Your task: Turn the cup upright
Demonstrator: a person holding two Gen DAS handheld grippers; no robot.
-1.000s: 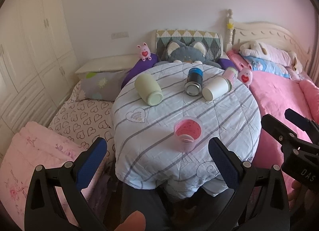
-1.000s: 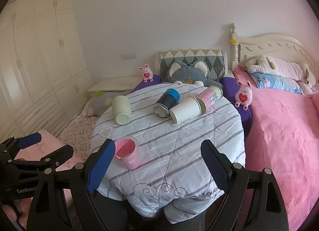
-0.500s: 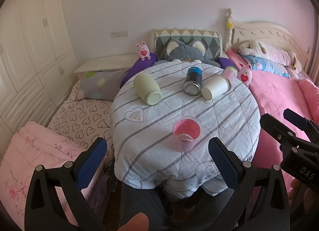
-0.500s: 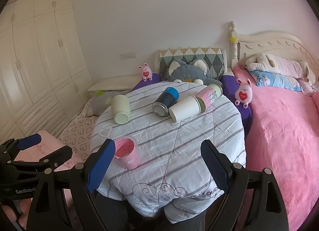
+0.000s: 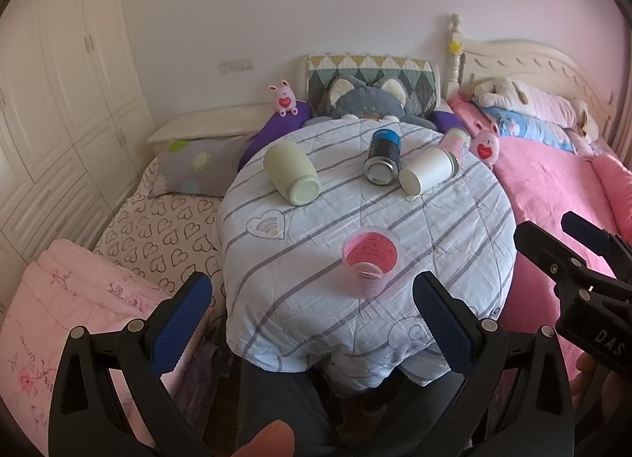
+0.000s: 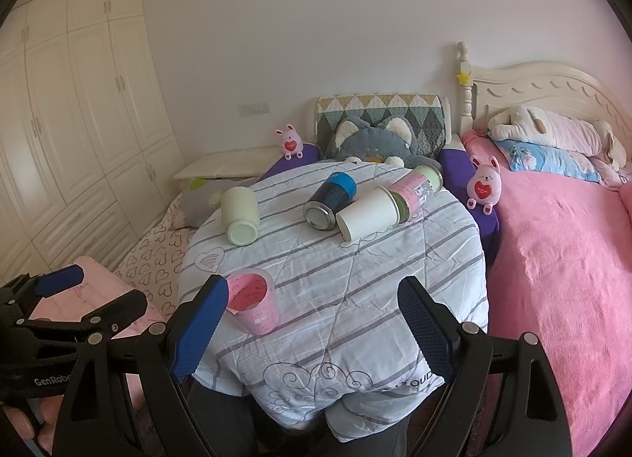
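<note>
On the quilt-covered table [image 6: 414, 259], left to right: a pale green cup [image 6: 239, 216] lying on its side; a blue-capped can [image 6: 330, 200], a white paper cup [image 6: 367, 219] and a pink jar [image 6: 414, 190], all toppled and crowded together; nearer, a pink cup [image 6: 254, 305] stands upright. Left gripper [image 5: 312, 322] and right gripper [image 6: 312, 332] hover short of the table, jaws released and empty. The soft quilt may let a lying cup roll away; reaching for the paper cup risks nudging its touching neighbours.

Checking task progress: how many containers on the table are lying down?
4: cream cup left, can middle, white cup beside it, pink jar behind. Pink cup stands upright.
</note>
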